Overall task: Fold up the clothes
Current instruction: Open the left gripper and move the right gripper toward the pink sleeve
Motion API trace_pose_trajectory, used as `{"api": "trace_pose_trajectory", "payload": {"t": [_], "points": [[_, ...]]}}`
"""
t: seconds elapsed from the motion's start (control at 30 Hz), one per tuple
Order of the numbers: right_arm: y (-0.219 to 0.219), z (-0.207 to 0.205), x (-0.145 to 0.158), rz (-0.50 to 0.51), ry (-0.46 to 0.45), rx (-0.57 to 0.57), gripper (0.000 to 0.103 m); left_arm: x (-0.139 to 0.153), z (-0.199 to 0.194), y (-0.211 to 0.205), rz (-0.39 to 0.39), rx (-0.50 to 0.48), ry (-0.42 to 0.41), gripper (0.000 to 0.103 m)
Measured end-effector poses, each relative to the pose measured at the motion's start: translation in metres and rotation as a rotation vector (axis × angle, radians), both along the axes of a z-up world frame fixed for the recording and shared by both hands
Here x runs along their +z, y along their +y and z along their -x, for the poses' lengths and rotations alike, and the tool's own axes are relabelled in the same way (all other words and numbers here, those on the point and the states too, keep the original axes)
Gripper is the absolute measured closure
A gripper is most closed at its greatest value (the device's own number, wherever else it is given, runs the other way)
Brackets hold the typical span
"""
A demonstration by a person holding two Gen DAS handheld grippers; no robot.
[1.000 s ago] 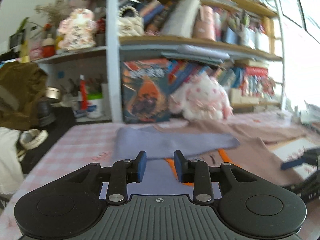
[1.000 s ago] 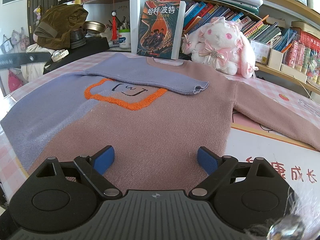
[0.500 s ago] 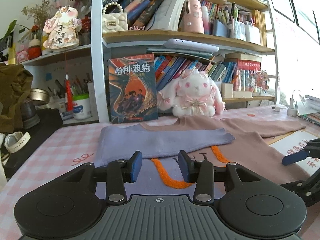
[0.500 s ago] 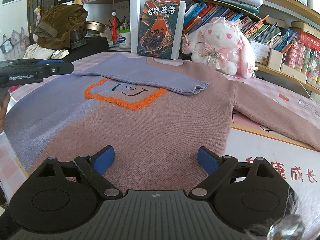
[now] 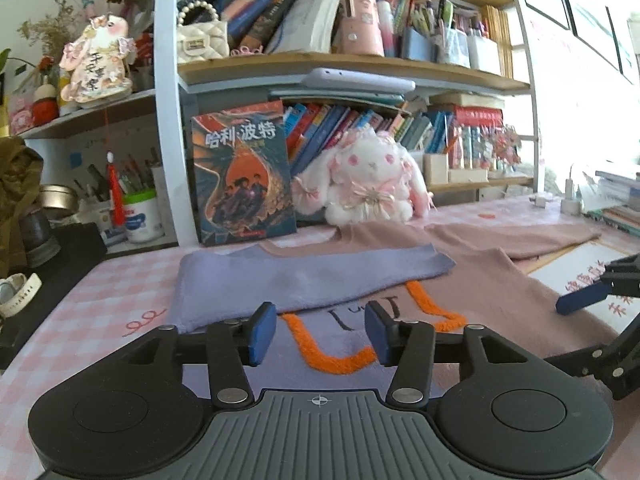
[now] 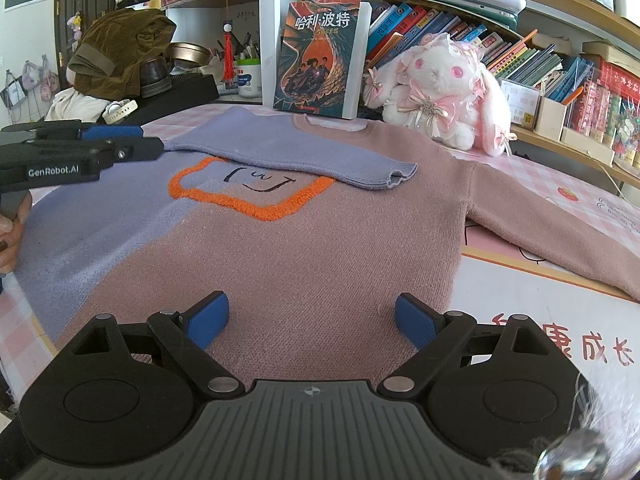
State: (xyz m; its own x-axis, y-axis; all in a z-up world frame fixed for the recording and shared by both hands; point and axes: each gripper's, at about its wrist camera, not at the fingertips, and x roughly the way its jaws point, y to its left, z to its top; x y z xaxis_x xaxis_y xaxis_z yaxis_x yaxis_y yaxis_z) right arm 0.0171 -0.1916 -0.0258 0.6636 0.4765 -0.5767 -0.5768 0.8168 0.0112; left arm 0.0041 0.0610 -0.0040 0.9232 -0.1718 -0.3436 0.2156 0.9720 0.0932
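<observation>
Next, both spread, empty grippers, left [image 5: 318, 332] and right [image 6: 308, 320], should pinch the mauve-and-lilac knitted sweater's [image 6: 320, 248] outstretched mauve sleeve [image 6: 560, 232] and fold it across the orange square [image 6: 248, 192].

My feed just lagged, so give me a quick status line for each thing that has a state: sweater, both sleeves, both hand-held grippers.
sweater: spread flat on the table, front up.
purple sleeve: folded across the chest, partly covering the orange design.
pink sleeve: stretched out sideways, not yet folded.
left hand-held gripper: open, holding nothing, over the purple side.
right hand-held gripper: wide open, holding nothing, near the hem.
</observation>
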Motion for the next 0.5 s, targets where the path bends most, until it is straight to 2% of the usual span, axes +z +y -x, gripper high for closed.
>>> {"api": "trace_pose_trajectory", "payload": {"t": [0.1, 0.27, 0.5], "points": [[0.000, 0.000, 0.000, 0.000, 0.000, 0.000, 0.013, -0.001, -0.001, 0.001, 0.006, 0.003, 0.011, 0.039], [0.000, 0.000, 0.000, -0.001, 0.000, 0.000, 0.013, 0.000, 0.000, 0.004, 0.023, 0.016, 0.000, 0.030], [-0.017, 0.001, 0.006, 0.002, -0.022, -0.024, 0.015, 0.001, 0.003, -0.004, -0.018, -0.001, -0.018, 0.027]]}}
